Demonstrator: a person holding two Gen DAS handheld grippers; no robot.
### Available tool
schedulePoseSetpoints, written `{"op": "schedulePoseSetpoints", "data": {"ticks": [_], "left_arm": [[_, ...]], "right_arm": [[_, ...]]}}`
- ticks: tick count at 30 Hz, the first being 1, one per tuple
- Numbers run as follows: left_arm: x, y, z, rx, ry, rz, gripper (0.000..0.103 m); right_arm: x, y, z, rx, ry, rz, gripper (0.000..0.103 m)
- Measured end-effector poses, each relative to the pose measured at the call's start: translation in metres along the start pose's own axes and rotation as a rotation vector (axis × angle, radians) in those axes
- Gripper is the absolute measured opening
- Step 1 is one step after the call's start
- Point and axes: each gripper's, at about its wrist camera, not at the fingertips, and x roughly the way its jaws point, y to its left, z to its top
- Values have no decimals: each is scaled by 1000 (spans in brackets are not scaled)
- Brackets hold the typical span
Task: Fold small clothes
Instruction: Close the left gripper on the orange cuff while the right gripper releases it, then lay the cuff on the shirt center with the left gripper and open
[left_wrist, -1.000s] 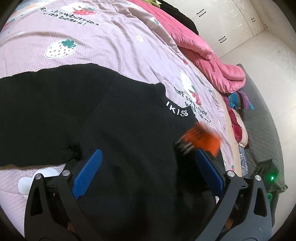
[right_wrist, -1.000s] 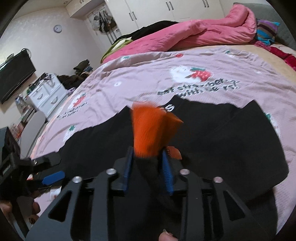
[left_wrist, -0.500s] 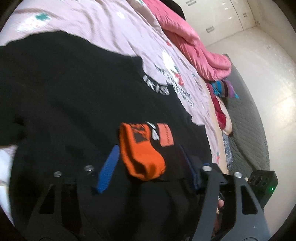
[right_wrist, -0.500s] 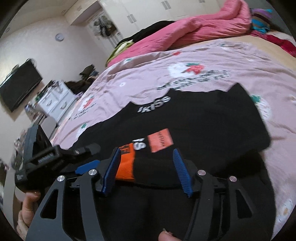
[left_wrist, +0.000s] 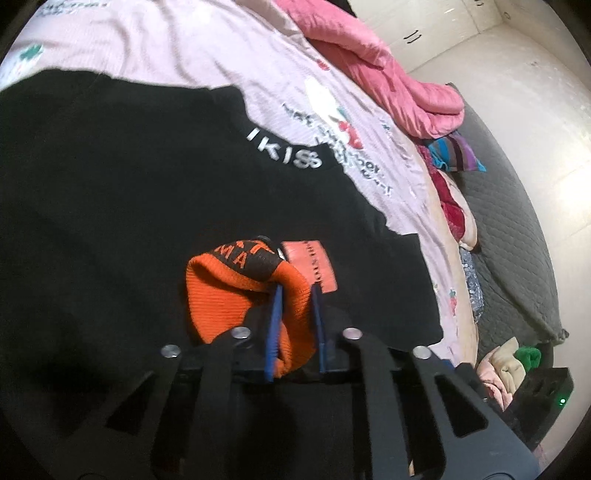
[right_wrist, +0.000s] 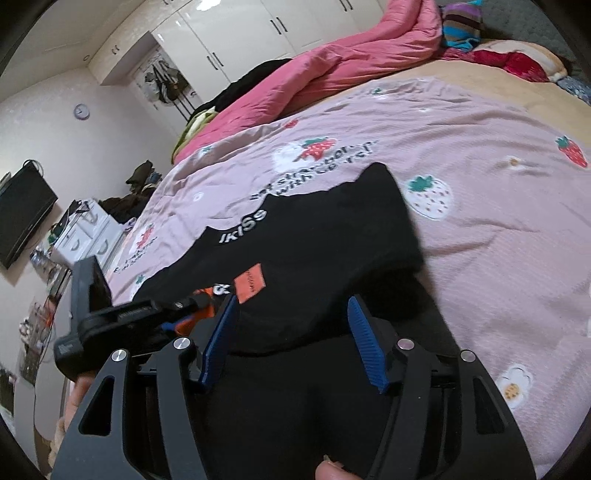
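left gripper: fingers clamped on the orange sock, pinching its bunched right side; the rest of the sock bulges out to the left of the fingers.
right gripper: fingers apart, holding nothing, low over the black top, just beside the left gripper.
sock: orange knit with a dark band and orange lettering, crumpled rather than flat, on or just over the top's chest; contact underneath cannot be told.
top: spread on the bed, white "ikiss" lettering at the neck, orange patch touching the sock's far edge in the left view.
bed: pink strawberry-print sheet, pink quilt heaped at the far side.
step, as judged: sock picked up for folding; no fold made yet.
risk 1: the pinch holds a bunched wad, so a fold from here would likely come out lumpy or skewed.
risk 2: fingers close to the top's cloth; a low regrasp could catch the top and drag it.
risk 3: loose left bulge may flop or slip when lifted, since only one side is held.
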Motion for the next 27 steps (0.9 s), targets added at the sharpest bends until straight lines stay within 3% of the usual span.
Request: {"op": "schedulePoseSetpoints", "data": {"ticks": [7, 13, 23, 27], "left_arm": [[-46, -15, 12, 60, -105, -33, 3], [-96, -21, 17, 116, -218, 1, 2], [-91, 1, 11, 86, -194, 87, 3], [-96, 9, 10, 68, -200, 96, 3]], "right_arm": [[-10, -7, 0, 32, -15, 4, 60], [-15, -7, 4, 28, -33, 9, 60], [-4, -4, -3, 10, 6, -14, 60], [-1, -5, -5, 13, 17, -24, 64]]}}
